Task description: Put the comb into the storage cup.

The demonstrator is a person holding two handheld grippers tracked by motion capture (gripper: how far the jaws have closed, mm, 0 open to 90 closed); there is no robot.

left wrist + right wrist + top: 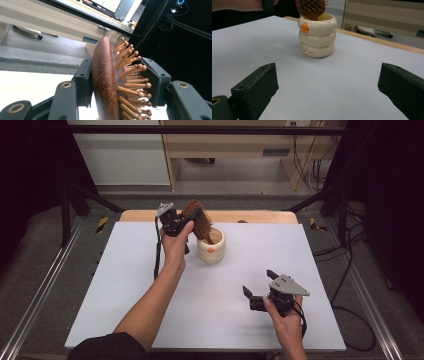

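Note:
A wooden hairbrush with peg bristles stands tilted, its handle down in a cream ringed cup with an orange mark, at the far middle of the white table. My left gripper is shut on the brush head. In the left gripper view one pad lies against the smooth back of the brush and the other against its bristle tips. My right gripper rests low at the near right, open with nothing between its jaws, and points at the cup and brush.
The table's wooden far edge runs behind the cup. Black frame bars and cables stand at both sides. A cable trails from the left gripper along the forearm. Bare white table lies between the right gripper and the cup.

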